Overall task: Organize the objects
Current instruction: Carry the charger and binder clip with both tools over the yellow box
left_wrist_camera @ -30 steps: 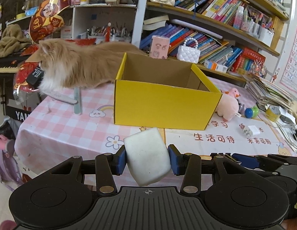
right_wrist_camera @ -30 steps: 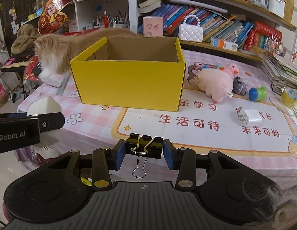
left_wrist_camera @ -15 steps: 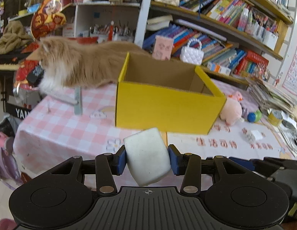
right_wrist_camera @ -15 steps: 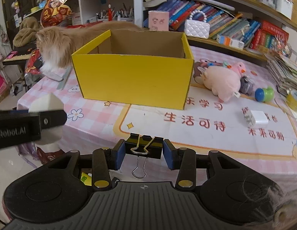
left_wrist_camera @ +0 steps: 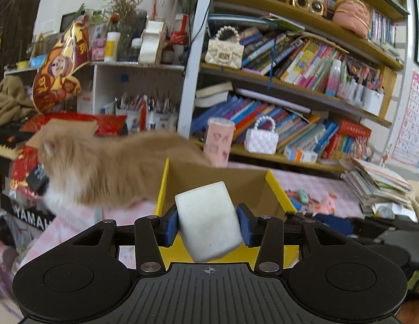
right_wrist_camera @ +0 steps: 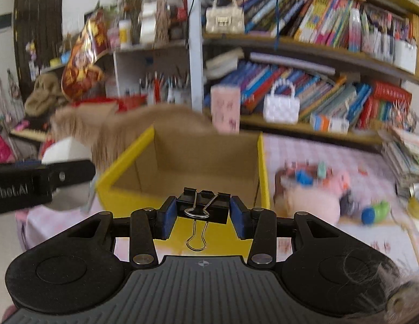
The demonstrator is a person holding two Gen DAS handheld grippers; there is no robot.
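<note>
Left tongs (left_wrist_camera: 208, 225) clamp one white block (left_wrist_camera: 208, 220), tilted, pads on its left and right faces. Right tongs (right_wrist_camera: 201, 212) clamp one black clip (right_wrist_camera: 202, 203), body crosswise between the pads, wire handle hanging toward the camera. One yellow box (right_wrist_camera: 259, 162), open top, sits on the desk (right_wrist_camera: 296, 145) directly ahead of and below both tongs; its near wall is just under the held items, cavity beyond. Looks empty from the right view. Both hands seem about equally near; left tongs sit left of the right ones. Likely next: carry forward over the near wall, then drop. One cat (left_wrist_camera: 101, 172) lies at the box's far left, blurred. Pink plush (right_wrist_camera: 312, 202) and small toys right of the box; count unclear.
</note>
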